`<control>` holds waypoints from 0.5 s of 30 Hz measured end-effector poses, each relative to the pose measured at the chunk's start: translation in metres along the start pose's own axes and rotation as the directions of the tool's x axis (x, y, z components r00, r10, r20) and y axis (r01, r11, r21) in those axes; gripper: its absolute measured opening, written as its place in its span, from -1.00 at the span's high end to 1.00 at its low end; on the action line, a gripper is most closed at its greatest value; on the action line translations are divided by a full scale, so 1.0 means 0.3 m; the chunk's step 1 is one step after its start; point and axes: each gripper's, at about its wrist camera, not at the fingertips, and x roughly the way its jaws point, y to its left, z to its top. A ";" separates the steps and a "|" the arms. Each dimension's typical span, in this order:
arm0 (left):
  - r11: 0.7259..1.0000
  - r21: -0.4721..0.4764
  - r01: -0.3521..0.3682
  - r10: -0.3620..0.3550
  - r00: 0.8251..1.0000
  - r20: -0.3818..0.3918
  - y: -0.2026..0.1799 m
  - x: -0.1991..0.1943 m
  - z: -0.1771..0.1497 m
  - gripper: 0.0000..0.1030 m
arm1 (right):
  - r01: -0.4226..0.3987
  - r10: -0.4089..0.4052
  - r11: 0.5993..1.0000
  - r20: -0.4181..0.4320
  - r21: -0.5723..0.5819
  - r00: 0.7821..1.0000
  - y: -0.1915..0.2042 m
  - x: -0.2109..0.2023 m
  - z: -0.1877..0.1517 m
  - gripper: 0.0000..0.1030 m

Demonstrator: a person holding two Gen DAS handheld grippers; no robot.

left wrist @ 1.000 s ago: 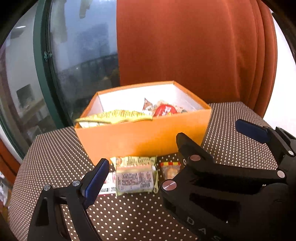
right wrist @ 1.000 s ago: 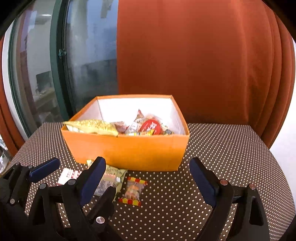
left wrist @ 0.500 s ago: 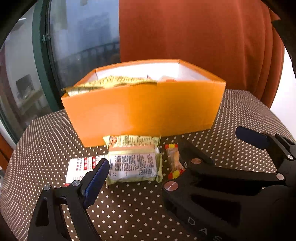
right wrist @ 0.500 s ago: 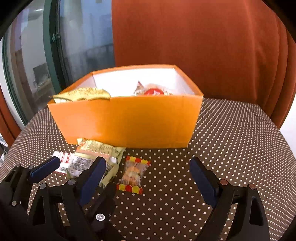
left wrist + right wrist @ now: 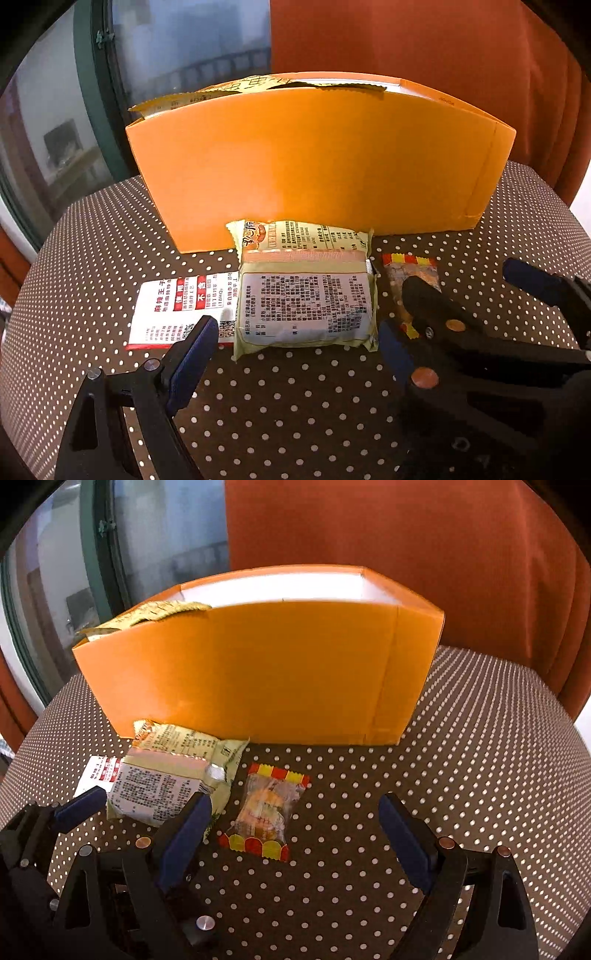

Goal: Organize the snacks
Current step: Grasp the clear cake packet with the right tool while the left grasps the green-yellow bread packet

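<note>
From the left wrist, the left gripper (image 5: 291, 354) stood wide open and empty before a pale green snack packet (image 5: 304, 295) lying against the orange box (image 5: 317, 162). From the right wrist, the right gripper (image 5: 295, 830) gaped empty around a clear candy packet (image 5: 264, 808) on the dotted tablecloth (image 5: 461, 775).

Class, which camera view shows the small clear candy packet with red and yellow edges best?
The right wrist view: the candy packet lies whole and unobstructed on the dotted tablecloth. In the left wrist view the right gripper's black finger covers most of it, leaving mainly its top edge.
</note>
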 end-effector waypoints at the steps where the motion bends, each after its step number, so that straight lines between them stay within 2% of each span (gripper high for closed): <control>1: 1.000 0.011 0.000 0.000 1.000 -0.003 -0.006 0.006 -0.001 -0.74 | -0.002 0.002 1.000 -0.010 0.010 1.000 -0.005 0.012 -0.001 -0.75; 3: 1.000 0.029 -0.004 0.005 1.000 -0.020 -0.018 0.022 -0.006 -0.74 | 0.000 0.000 1.000 -0.038 0.009 0.999 -0.008 0.043 -0.002 -0.57; 6: 0.999 0.039 -0.013 0.014 0.999 -0.036 -0.025 0.042 -0.005 -0.74 | -0.020 0.020 1.000 -0.073 0.001 0.997 -0.001 0.081 -0.005 -0.44; 11: 0.999 0.043 -0.019 0.021 0.999 -0.034 -0.029 0.054 0.000 -0.74 | -0.022 0.022 1.000 -0.068 -0.008 0.997 0.013 0.101 -0.005 -0.23; 13: 0.999 0.046 -0.022 0.023 0.999 -0.032 -0.032 0.053 -0.001 -0.75 | -0.014 0.013 1.000 -0.060 -0.016 0.998 0.019 0.106 -0.004 0.05; 15: 0.998 0.053 -0.031 0.032 0.999 -0.026 -0.037 0.054 -0.006 -0.75 | -0.013 0.011 1.000 -0.058 -0.027 0.998 0.021 0.111 -0.001 0.24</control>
